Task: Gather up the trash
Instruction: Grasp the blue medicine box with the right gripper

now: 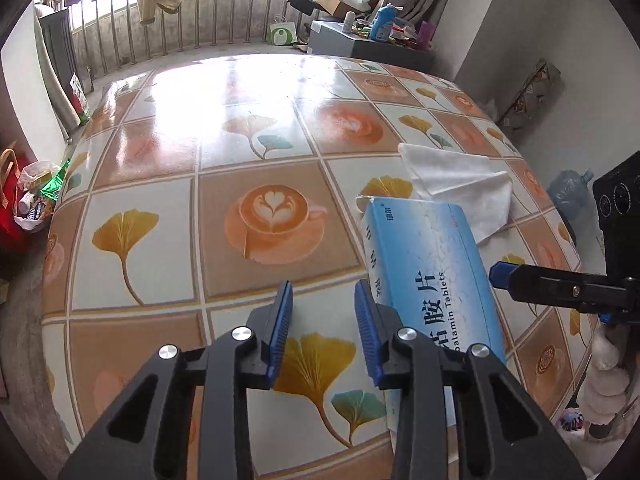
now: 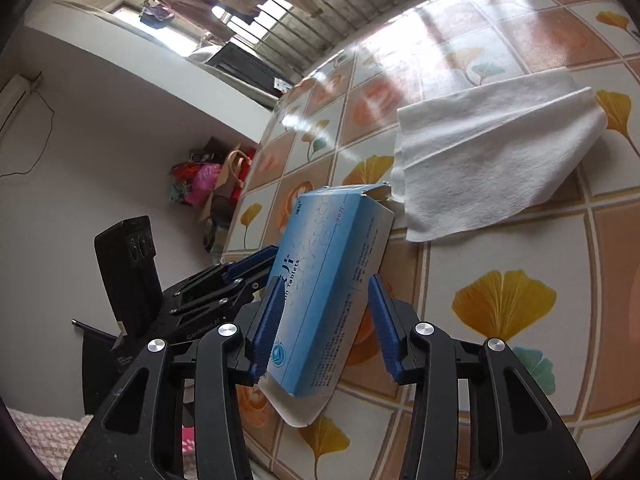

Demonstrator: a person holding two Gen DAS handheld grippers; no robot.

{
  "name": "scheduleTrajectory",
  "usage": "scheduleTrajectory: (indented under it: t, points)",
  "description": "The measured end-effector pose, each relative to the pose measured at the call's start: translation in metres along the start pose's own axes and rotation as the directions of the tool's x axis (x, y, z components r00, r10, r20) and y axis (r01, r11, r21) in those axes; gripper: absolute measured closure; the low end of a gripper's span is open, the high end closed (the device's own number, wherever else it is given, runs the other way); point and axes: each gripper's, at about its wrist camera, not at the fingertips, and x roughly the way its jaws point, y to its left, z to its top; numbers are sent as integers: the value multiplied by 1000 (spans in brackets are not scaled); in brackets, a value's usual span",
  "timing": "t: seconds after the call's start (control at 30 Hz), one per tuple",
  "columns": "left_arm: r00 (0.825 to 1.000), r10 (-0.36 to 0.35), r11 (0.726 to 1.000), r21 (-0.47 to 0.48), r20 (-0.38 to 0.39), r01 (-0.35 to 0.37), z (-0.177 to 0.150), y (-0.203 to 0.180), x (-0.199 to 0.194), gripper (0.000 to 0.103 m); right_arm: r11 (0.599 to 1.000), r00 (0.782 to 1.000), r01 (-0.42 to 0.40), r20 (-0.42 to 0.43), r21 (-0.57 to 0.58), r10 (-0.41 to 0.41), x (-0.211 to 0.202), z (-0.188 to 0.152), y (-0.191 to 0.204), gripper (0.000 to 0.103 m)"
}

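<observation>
box position: the blue tablet box point(image 2: 326, 276) lies between the pads of the right gripper point(image 2: 324, 300), its near end lifted off the table point(image 1: 160, 240), far end by the white tissue point(image 2: 492, 168).
long axis: runs away from the right gripper along its fingers, so the jaws meet its broad faces.
nearer tool: right gripper; the left gripper point(image 1: 324, 312) hangs just beside the box's left edge.
right gripper state: left pad touches the box, right pad shows a small gap; not clearly clamped.
left gripper state: spread, empty.
box look: flattened carton, open torn flaps, pale blue print.
tissue look: crumpled sheet, flat on the table, likely also trash.
</observation>
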Motion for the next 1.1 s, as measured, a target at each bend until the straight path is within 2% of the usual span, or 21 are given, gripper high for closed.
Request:
scheduleTrajectory:
  t: [0.03, 0.1, 0.17, 0.3, 0.43, 0.63, 0.77, 0.87, 0.93, 0.97, 1.0, 1.1]
  points:
    - [1000, -8, 1000, 20, 5, 8, -3, -3, -2, 73, 1000, 1000, -6, -17, 4, 6, 5, 1, 0, 65]
    - [999, -34, 998, 45, 3, 34, -7, -6, -3, 80, 1000, 999, 4, -38, 8, -4, 9, -2, -1, 65]
    - [997, -73, 996, 40, -5, 73, -11, -6, -5, 83, 1000, 999, 12, -51, -2, -12, 6, -4, 0, 69]
    - [991, -135, 988, 79, -22, 136, -20, -16, -14, 83, 1000, 997, -6, -81, -2, 6, -12, -25, -5, 70]
    - [978, -197, 964, 167, -70, 206, -25, -48, -12, 83, 999, 998, 0, -70, 38, 3, -44, -42, -21, 71]
    - [942, -304, 894, 300, -139, 333, -12, -124, 8, 83, 977, 995, 60, 63, 202, -74, -114, -72, -59, 71]
    - [927, -340, 843, 386, -157, 374, 6, -179, 27, 83, 945, 972, 86, 180, 316, -149, -156, -76, -89, 71]
    - [910, -380, 819, 395, -168, 415, 24, -207, 43, 82, 922, 945, 86, 262, 378, -195, -172, -72, -105, 70]
    - [900, -403, 820, 371, -166, 435, 36, -214, 51, 80, 908, 932, 67, 300, 414, -205, -171, -70, -113, 70]
    - [901, -404, 825, 363, -158, 434, 42, -215, 53, 77, 901, 926, 61, 313, 430, -211, -174, -69, -118, 70]
    - [904, -404, 830, 359, -142, 427, 47, -214, 54, 72, 896, 922, 57, 321, 440, -216, -173, -68, -120, 70]
    - [919, -387, 854, 347, -77, 388, 70, -201, 53, 67, 892, 917, 38, 339, 450, -210, -162, -71, -118, 68]
